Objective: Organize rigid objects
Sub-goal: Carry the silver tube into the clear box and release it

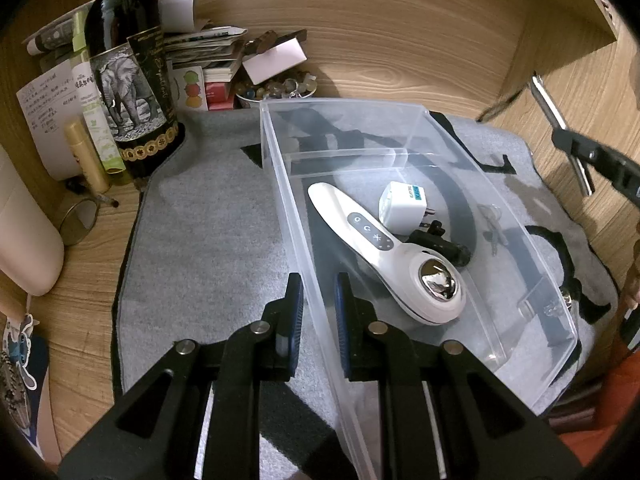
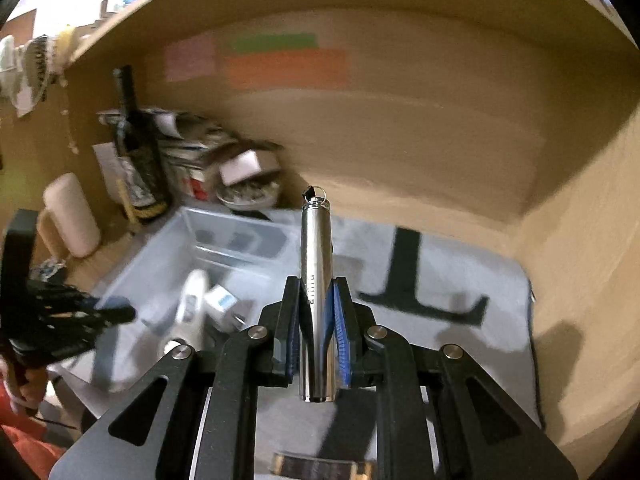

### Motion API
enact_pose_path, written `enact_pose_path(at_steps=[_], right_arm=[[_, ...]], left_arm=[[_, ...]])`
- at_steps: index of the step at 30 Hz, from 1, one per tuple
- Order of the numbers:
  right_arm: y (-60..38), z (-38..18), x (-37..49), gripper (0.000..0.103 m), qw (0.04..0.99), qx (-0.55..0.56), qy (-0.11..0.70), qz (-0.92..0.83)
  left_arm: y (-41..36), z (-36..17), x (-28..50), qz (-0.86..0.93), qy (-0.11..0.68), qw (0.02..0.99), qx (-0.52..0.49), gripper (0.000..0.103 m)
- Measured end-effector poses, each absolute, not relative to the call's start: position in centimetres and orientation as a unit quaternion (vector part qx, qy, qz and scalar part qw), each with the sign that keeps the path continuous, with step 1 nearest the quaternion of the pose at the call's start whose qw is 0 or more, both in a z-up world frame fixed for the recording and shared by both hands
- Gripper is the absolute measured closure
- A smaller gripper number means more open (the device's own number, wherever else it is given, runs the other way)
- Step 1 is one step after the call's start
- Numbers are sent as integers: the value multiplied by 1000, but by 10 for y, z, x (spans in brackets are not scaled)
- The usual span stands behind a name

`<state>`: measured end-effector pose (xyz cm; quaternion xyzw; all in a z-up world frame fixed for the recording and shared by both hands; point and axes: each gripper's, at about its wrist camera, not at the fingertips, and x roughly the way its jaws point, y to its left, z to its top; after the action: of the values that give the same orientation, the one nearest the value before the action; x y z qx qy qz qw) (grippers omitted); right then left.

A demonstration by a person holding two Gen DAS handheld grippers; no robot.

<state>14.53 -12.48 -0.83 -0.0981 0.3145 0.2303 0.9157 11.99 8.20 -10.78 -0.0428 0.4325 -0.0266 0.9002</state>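
Observation:
A clear plastic bin point(image 1: 404, 118) stands on a grey mat point(image 1: 208, 232). It holds a white handheld device with a chrome ball head point(image 1: 384, 256), a white plug adapter point(image 1: 402, 206) and a small black item point(image 1: 440, 242). My left gripper point(image 1: 319, 300) is shut on the bin's near left wall. My right gripper point(image 2: 317, 304) is shut on a silver metal cylinder with a key ring point(image 2: 316, 280), held above the mat to the right of the bin point(image 2: 224, 236). The right gripper and cylinder also show at the right edge of the left wrist view point(image 1: 560, 136).
A dark bottle with an elephant label point(image 1: 128, 80), tubes, papers, a bowl of beads point(image 1: 276, 90) and a cream object point(image 1: 24, 236) crowd the back left of the wooden alcove. Wooden walls close in behind and to the right. A dark object point(image 2: 320, 468) lies under the right gripper.

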Motion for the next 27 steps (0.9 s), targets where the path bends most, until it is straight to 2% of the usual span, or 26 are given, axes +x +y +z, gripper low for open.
enact_pose_path(at_steps=[9, 27], right_arm=[[-82, -11, 140, 89, 899, -111, 309, 289], [-32, -72, 155, 88, 841, -165, 402, 321]], left_arm=[[81, -108, 120, -27, 432, 900, -42, 88], [80, -108, 120, -31, 430, 901, -45, 88]])
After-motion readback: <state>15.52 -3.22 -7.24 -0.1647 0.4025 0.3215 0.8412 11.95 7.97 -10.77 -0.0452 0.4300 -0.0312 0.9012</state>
